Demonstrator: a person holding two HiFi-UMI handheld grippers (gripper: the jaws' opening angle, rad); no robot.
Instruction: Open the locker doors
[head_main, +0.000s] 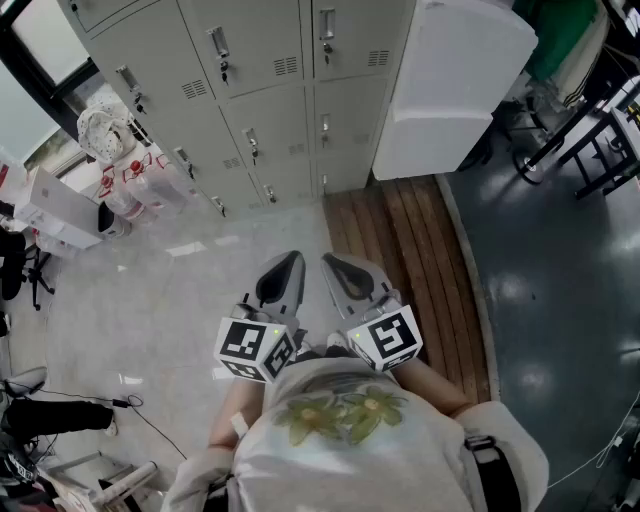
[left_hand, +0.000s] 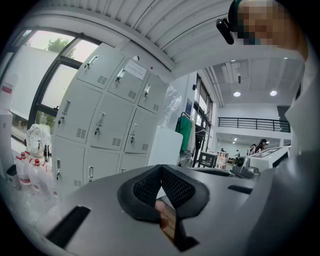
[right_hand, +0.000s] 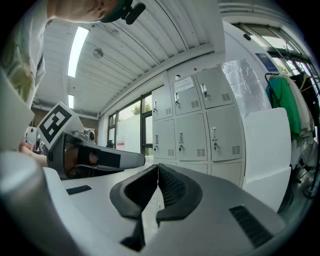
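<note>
The left tongs (head_main: 284, 264) and the right tongs (head_main: 338, 264), both pressed together and empty, side by side, well short of the closed lockers (head_main: 262, 62).

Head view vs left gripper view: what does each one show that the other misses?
Only the head view: the right gripper, the wooden floor strip and the person's printed shirt.

Only the left gripper view: the ceiling lights and a railed balcony far behind.

Both: the grey lockers with every visible door closed, the white cabinet next to them, the bottles on the floor, and the left gripper, jaws together and empty.
</note>
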